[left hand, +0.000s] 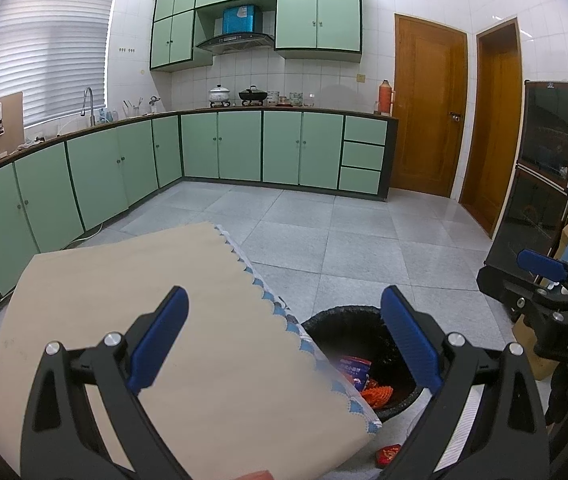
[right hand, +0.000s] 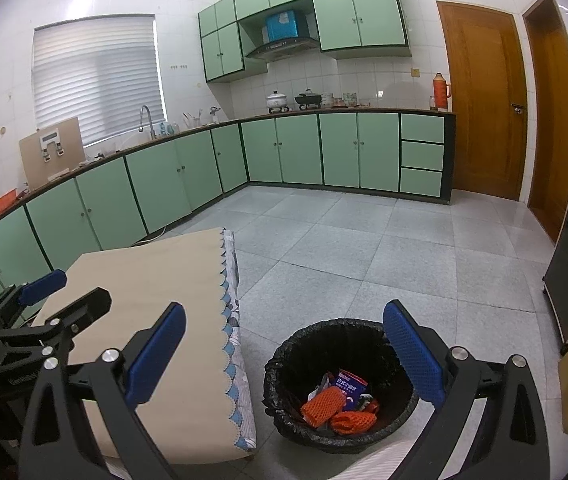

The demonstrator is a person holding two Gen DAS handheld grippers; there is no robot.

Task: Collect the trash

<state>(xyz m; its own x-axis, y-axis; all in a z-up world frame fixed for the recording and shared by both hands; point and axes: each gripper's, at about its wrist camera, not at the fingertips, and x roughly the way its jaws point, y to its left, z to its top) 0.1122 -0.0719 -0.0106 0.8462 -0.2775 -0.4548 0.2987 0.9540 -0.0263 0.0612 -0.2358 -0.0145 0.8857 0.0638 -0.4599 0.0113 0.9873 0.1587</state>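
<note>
Presently, findings as observed:

- Left gripper (left hand: 284, 336): jaws spread wide, nothing between the blue pads; it hangs above the table's right edge, with the bin showing through the gap
- Right gripper (right hand: 284, 352): jaws likewise wide apart and empty, held over the floor between table and bin, the right pad overlapping the bin's rim in view
- Each gripper appears in the other's camera: the right one at the far right of the left view (left hand: 552, 280), the left one at the far left of the right view (right hand: 44, 300)
- Bin (right hand: 284, 364): black, lined with a black bag, standing on the floor just beside the table's right side
- Trash in the bin: orange foam netting (right hand: 324, 402) lying in two pieces, and a red-and-blue packet (right hand: 350, 386) propped behind it
- Red wrapper (left hand: 389, 454): small, on the floor close to the bin at the table's near corner; seen in the left view only
- Table (right hand: 156, 280): beige cloth on top, bare, with a scalloped blue-and-white trim down the right edge
- Floor (right hand: 364, 260): grey tiles
- Surroundings: green cabinets (right hand: 284, 148) along two walls under a dark counter, wooden door (right hand: 480, 100) at right, dark glass cabinet (left hand: 540, 184) at far right
</note>
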